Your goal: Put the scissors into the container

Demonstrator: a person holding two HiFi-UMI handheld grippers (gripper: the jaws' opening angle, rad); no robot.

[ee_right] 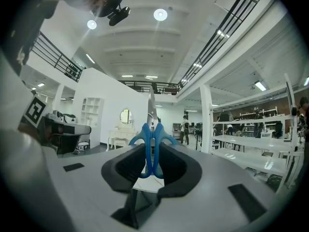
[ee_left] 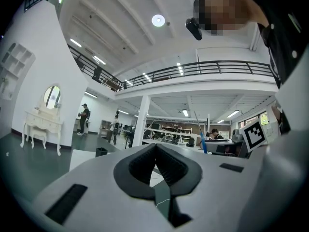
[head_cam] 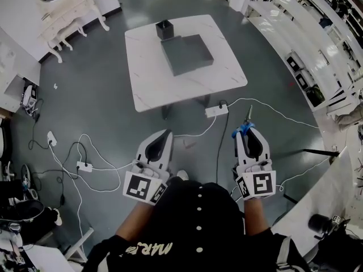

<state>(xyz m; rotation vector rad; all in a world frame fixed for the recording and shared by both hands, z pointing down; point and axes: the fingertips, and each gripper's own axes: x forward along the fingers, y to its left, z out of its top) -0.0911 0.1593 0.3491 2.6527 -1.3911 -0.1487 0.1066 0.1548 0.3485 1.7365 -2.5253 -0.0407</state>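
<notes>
now, scissors (head_cam: 244, 129) lengthwise in right gripper's (head_cam: 249, 132) tight fingers, tips seemingly toward table (head_cam: 164, 81); left gripper's (head_cam: 167, 134) fingers together

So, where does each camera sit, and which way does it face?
Head view: on the person's head, facing steeply down at the white square marble table; the left gripper, right gripper and dark-clothed torso show.
Left gripper view: on the left gripper, facing level along its shut, empty jaws.
Right gripper view: on the right gripper, facing level along jaws gripping the blue-handled metal scissors.
Shared: all show the white dressing table with oval mirror.
</notes>
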